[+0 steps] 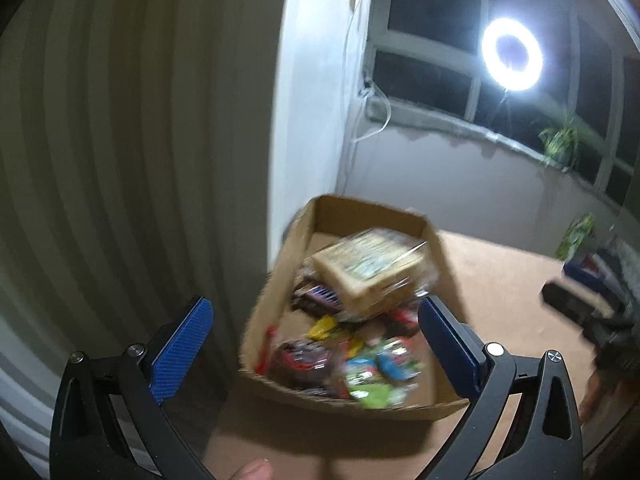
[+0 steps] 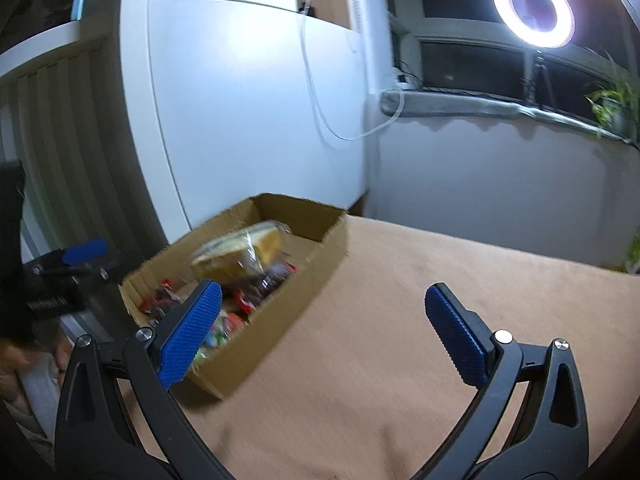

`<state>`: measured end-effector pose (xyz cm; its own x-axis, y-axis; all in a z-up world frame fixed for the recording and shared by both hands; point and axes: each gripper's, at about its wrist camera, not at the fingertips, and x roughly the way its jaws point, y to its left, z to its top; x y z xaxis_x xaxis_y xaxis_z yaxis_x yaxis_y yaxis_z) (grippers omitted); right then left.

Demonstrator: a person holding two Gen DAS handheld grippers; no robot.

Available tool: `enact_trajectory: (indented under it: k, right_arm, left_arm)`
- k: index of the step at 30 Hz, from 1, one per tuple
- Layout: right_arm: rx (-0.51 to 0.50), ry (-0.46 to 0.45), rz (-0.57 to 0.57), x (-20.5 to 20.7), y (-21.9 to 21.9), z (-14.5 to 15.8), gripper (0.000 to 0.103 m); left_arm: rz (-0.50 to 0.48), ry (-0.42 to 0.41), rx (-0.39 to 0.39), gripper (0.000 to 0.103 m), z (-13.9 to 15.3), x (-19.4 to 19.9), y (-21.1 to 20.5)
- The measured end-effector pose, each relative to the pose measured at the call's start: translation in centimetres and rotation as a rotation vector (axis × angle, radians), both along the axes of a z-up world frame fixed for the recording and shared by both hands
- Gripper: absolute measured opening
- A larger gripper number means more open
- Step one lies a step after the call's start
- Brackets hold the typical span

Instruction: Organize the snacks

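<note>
The snacks [image 1: 352, 344] are gathered in the cardboard box [image 1: 276, 280] on the brown surface [image 2: 440, 320], a clear-wrapped pack [image 1: 372, 276] lying on top — little seems left. Left gripper [image 1: 316, 344] and right gripper [image 2: 324, 332] are spread wide, nothing held — only a green packet [image 1: 576, 236] is seen far right

two claws, left claw [image 1: 316, 340] and right claw [image 2: 324, 332]: black curved arms with triangular cut-outs, silver round screws at the joints, blue cross-hatched grip pads [image 1: 182, 350] on each fingertip.
</note>
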<state>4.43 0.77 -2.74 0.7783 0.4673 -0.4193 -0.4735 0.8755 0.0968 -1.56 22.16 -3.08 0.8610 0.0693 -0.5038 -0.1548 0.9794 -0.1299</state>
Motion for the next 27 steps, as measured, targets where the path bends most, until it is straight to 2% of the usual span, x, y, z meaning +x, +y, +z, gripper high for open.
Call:
enact_trajectory:
  k: [2, 4, 16, 22, 27]
  right_arm:
    - [-0.055, -0.011, -0.067, -0.8, -0.7, -0.3, 0.103]
    - [-0.066, -0.014, -0.096, -1.4, -1.7, -0.5, 0.103]
    - [-0.032, -0.1, -0.332, -5.8, -12.0, 0.6, 0.103]
    - [0.003, -0.116, -0.386, -7.2, -15.6, 1.4, 0.103]
    - [0.008, -0.107, -0.44, -7.9, -17.6, 1.5, 0.103]
  left_arm:
    - [-0.022, -0.025, -0.016, 0.102, 0.5, -0.3, -0.9]
    - [-0.03, -0.047, -0.013, 0.102, 1.0, -0.4, -2.3]
    - [-0.142, -0.067, 0.075, 0.102, 2.2, 0.9, -12.5]
    - [-0.199, -0.075, 0.086, 0.102, 2.6, 1.2, -16.8]
    - [-0.195, -0.079, 0.125, 0.102, 2.5, 0.9, -19.7]
